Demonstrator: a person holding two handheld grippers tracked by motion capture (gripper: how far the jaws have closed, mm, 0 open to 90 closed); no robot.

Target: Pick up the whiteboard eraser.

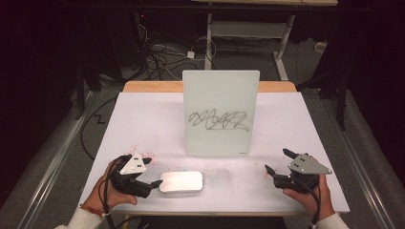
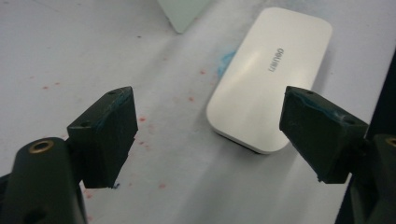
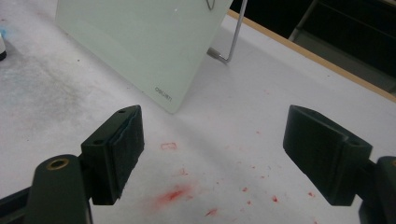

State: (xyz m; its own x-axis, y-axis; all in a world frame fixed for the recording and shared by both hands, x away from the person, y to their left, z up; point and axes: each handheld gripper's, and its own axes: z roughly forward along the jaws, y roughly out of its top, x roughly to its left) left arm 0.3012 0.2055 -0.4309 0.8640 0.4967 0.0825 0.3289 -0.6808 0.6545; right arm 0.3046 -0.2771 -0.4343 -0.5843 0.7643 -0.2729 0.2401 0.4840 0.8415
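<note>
Left gripper view: a white, rounded eraser (image 2: 268,79), faintly lettered but unreadable, lies just ahead of the left gripper (image 2: 208,135), whose jaws gape wide, empty; the right gripper (image 3: 212,154) likewise.

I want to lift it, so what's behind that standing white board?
A thin metal prop rod leans behind the white board, resting on the table. The rest of the stand is covered by the board.

Left gripper (image 2: 210,135): jaws spread wide, empty. White eraser (image 2: 268,77) flat on table (image 2: 70,46) at 1 o'clock, near right jaw. Red specks around.
</note>
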